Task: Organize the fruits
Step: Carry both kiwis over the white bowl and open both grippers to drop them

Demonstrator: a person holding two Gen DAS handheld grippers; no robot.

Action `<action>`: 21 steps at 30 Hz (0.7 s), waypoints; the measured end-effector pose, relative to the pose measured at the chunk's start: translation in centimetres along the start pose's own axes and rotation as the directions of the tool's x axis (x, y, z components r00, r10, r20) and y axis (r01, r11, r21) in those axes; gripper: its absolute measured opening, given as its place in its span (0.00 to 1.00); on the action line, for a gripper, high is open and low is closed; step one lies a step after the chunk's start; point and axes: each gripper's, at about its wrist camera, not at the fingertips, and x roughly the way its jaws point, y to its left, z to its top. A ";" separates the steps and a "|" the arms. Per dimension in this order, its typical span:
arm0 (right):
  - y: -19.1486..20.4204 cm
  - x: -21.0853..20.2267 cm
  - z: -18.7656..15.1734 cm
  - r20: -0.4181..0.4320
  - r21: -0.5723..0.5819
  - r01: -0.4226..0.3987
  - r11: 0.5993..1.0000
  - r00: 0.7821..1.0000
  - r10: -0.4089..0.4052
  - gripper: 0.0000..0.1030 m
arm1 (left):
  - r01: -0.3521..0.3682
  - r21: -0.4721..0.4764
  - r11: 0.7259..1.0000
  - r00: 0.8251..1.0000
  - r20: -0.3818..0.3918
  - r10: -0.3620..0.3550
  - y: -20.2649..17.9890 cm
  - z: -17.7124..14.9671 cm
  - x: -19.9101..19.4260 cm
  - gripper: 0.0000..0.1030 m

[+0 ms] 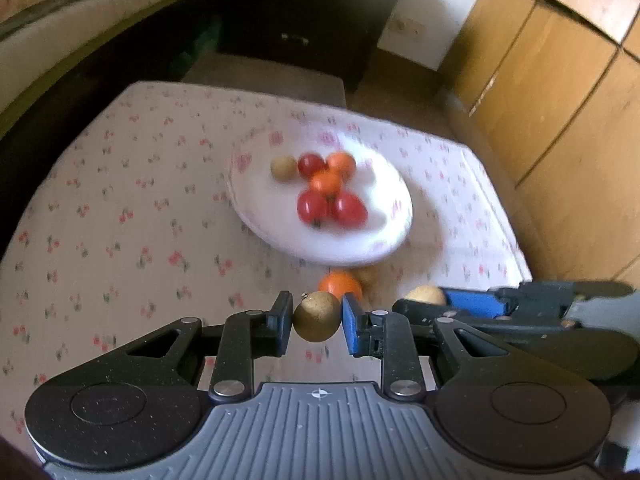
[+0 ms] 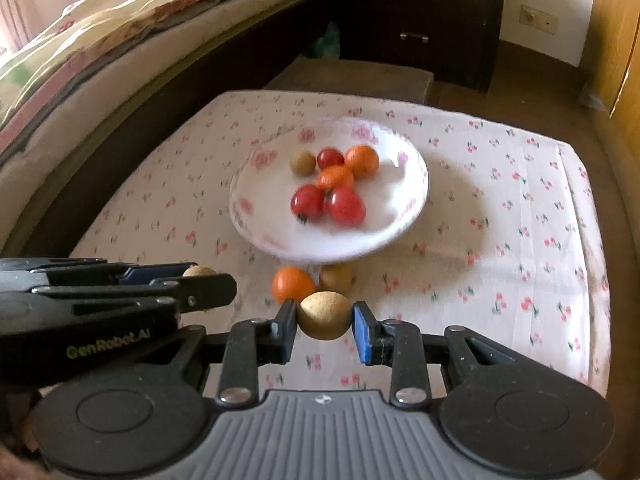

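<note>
My left gripper is shut on a round tan fruit held a little above the flowered tablecloth. My right gripper is shut on a second tan fruit. Each gripper shows in the other's view, low at the side: the right gripper and the left gripper. Just beyond the fingers, an orange fruit and a tan fruit lie on the cloth. Behind them a white plate with pink flowers holds several red, orange and tan fruits.
A bed runs along the left side of the table. A dark drawer cabinet and a low stool stand behind it. A wooden wardrobe rises at the right. The tablecloth's far edge ends near the stool.
</note>
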 end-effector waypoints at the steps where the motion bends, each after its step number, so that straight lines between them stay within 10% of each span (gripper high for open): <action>1: 0.0 0.2 0.5 0.003 0.004 -0.004 1.000 1.000 0.004 0.31 | 0.001 -0.009 1.000 1.000 0.005 -0.001 0.2 0.6 0.2 0.33; 21: -1.9 5.1 5.4 0.015 0.017 0.018 1.000 1.000 -0.018 0.31 | -0.034 -0.075 0.997 0.999 -0.005 0.034 1.5 5.1 5.4 0.32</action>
